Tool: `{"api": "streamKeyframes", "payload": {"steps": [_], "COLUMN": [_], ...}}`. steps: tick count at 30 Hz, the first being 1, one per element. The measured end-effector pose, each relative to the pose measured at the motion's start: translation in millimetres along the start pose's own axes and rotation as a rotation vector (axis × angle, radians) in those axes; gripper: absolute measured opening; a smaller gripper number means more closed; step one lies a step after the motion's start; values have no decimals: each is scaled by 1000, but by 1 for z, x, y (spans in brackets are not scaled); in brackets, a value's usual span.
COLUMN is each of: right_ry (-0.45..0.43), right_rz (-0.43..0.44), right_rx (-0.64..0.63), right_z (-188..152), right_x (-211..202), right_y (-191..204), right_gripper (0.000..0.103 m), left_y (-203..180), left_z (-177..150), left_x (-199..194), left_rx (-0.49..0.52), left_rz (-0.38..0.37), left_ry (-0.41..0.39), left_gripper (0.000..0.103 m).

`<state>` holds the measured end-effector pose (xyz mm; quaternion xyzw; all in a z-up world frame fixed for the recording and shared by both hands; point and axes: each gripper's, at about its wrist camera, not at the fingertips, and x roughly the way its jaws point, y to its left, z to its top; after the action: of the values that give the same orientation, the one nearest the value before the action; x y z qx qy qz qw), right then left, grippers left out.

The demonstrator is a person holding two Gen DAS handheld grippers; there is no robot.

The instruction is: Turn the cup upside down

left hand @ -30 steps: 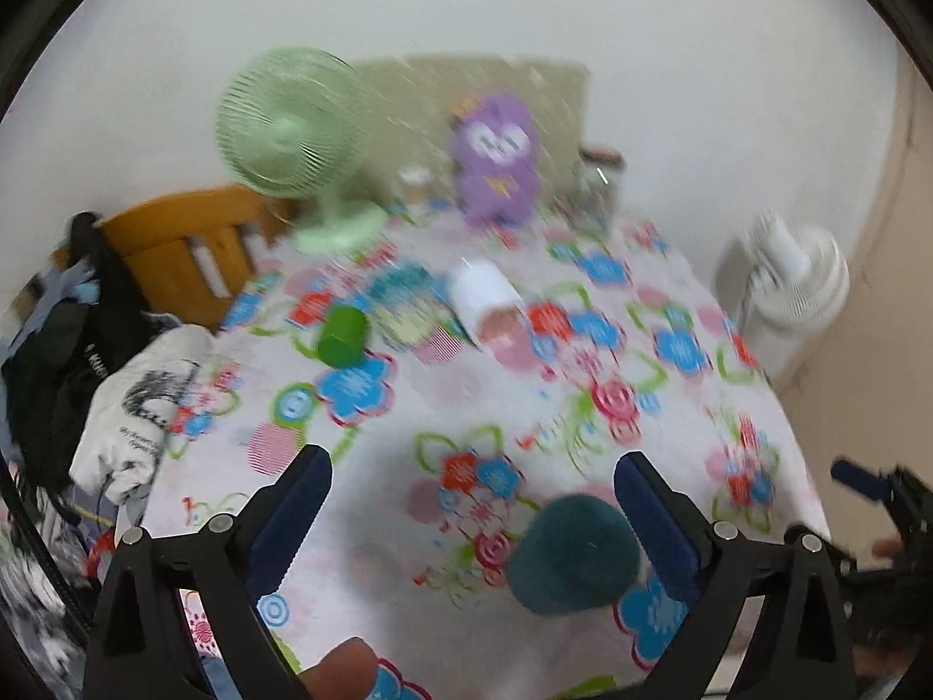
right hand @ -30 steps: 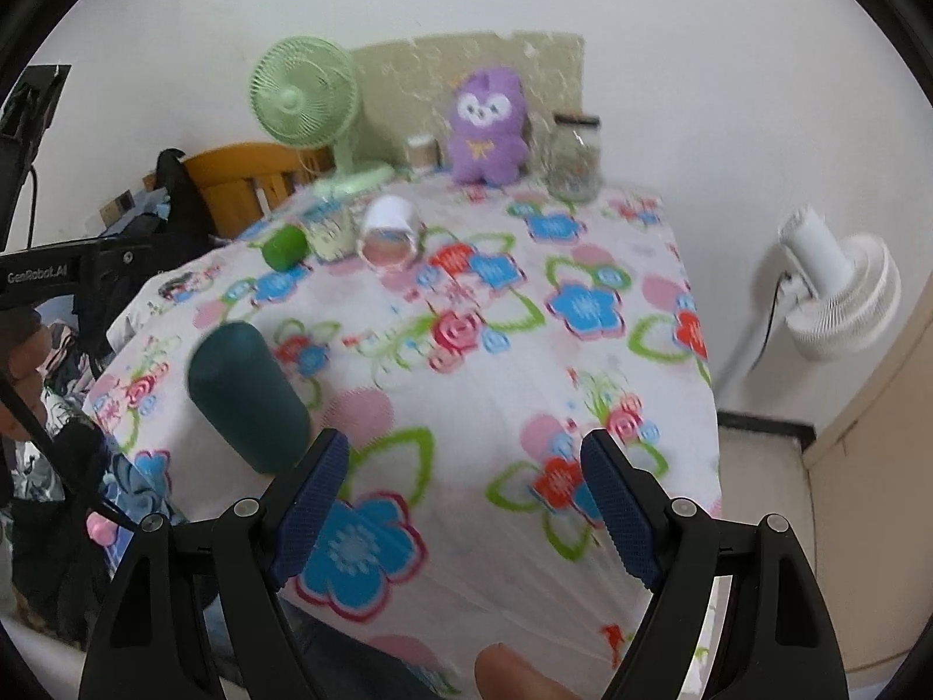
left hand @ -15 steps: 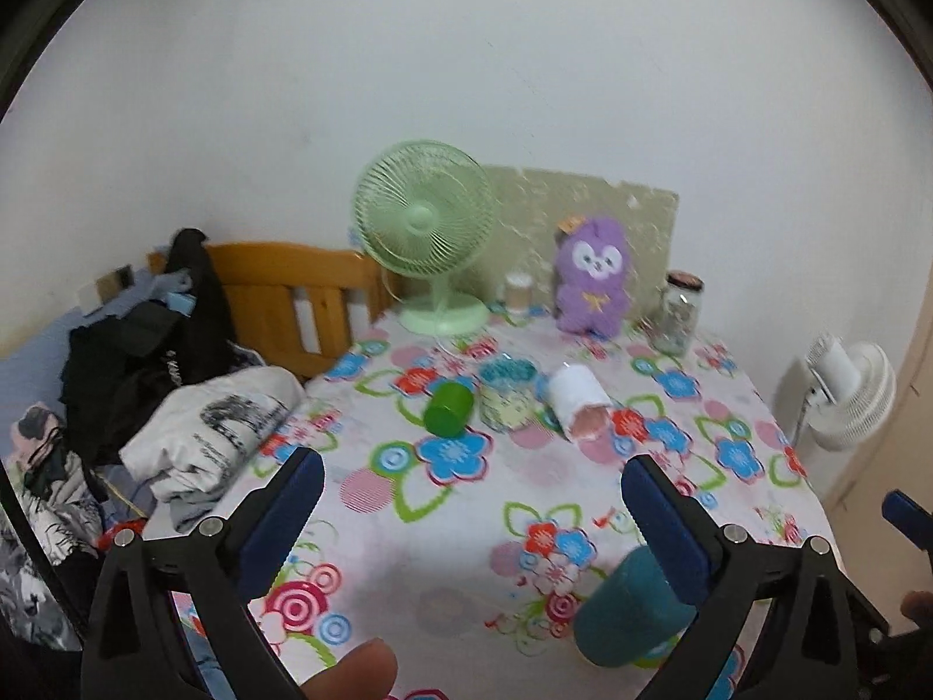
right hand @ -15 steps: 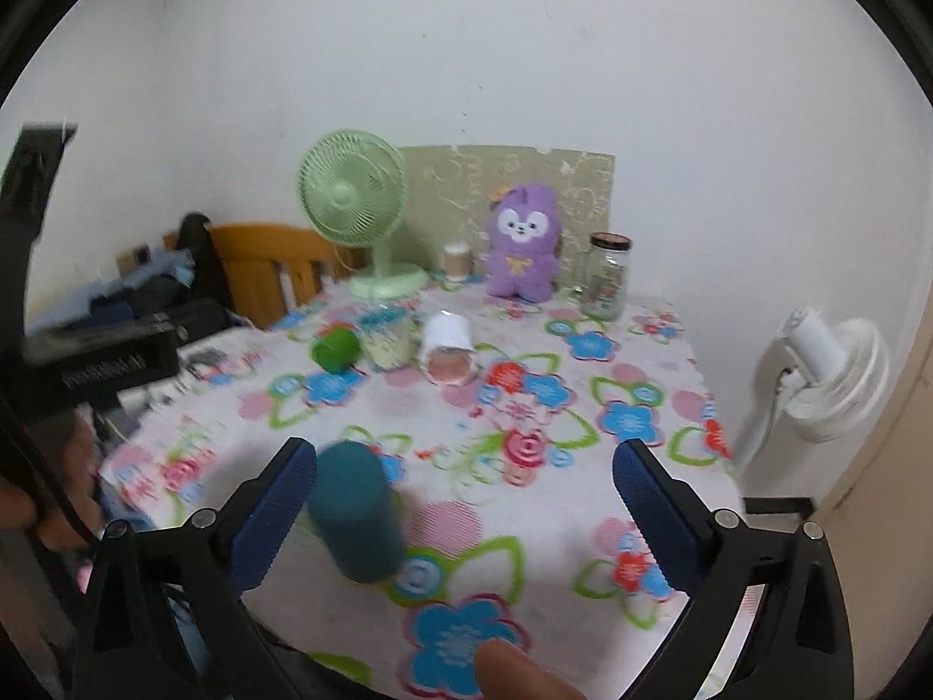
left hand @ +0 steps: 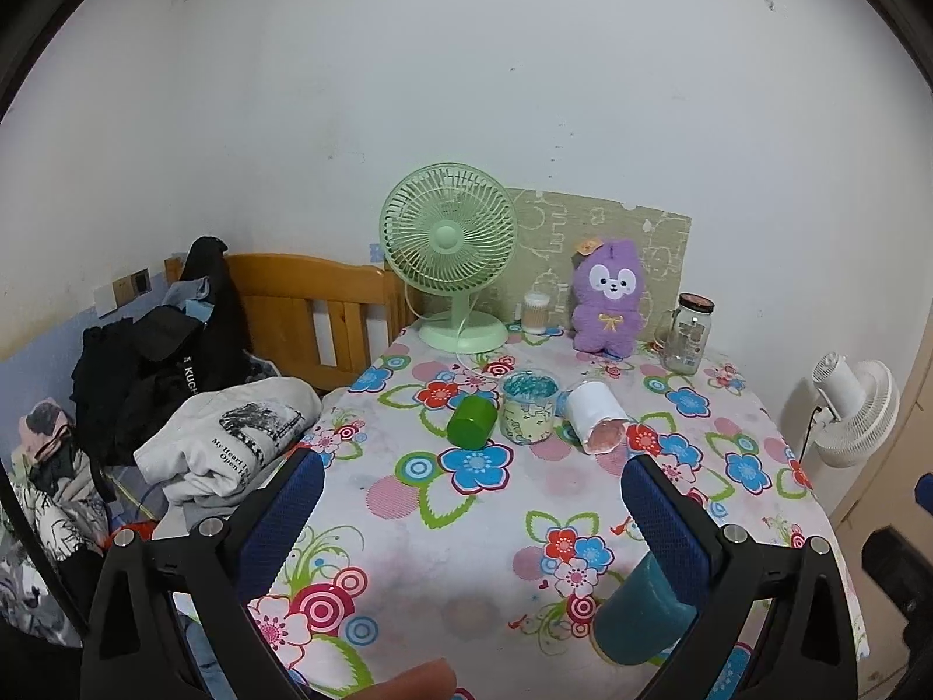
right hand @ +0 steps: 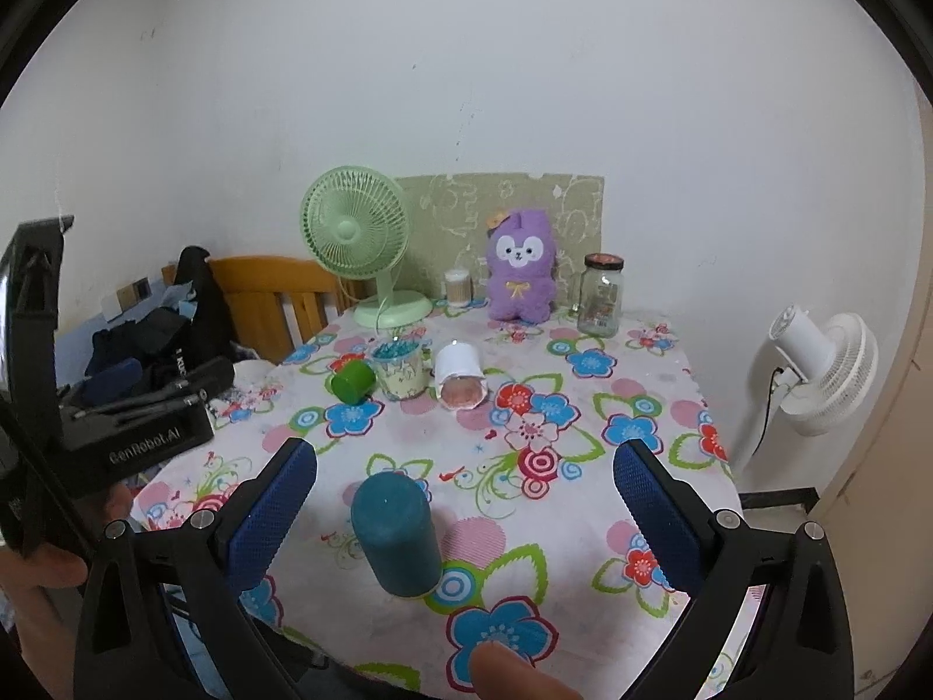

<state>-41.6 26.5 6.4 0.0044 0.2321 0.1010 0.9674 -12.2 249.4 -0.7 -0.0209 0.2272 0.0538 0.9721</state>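
Clutter: we've got a green cup (right hand: pixel 351 382) on its side, a clear cup (right hand: pixel 400 371) with teal bits inside, then a white cup (right hand: pixel 460 375) tipped over, all mid-bench (right hand: pixel 653 373).
Back row: green fan (right hand: pixel 357 233), purple plush (right hand: pixel 521 266), glass jar (right hand: pixel 600 293).
Teal cup (right hand: pixel 396 534): flat end up, near the front edge, nothing touching it.
Left gripper (left hand: pixel 471 504): spread wide, empty.
Right gripper (right hand: pixel 463 496): spread wide too, cup sits between our fingers.

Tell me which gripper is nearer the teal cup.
Right, I judge. The teal cup stands between the right gripper's open fingers; the left gripper has it beside its right finger.
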Motion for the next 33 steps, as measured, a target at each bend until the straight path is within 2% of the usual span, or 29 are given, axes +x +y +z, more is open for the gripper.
{"api": "streamKeyframes", "payload": {"steps": [7,15,23,33], "right_ry": [-66,-45,-41,-35], "right_rz": [-22,-21,-24,-27], "right_rx": [2,27,27,22], "right_z": [8,7,7,7], "right_x": [-17,-12,-8,-5], "right_y": [0,-6,-7,-6], "right_gripper": [103,103,103,103], "left_y": [-9,-17,-15,-12], "left_z": [4,4,6,6], "left_x": [-3,-5,0,2], "left_rx": [32,53,31,24], "left_rz": [-32,-36,-57,-44], "left_ry": [-1,-10,9,9], "left_gripper": [103,103,103,103]}}
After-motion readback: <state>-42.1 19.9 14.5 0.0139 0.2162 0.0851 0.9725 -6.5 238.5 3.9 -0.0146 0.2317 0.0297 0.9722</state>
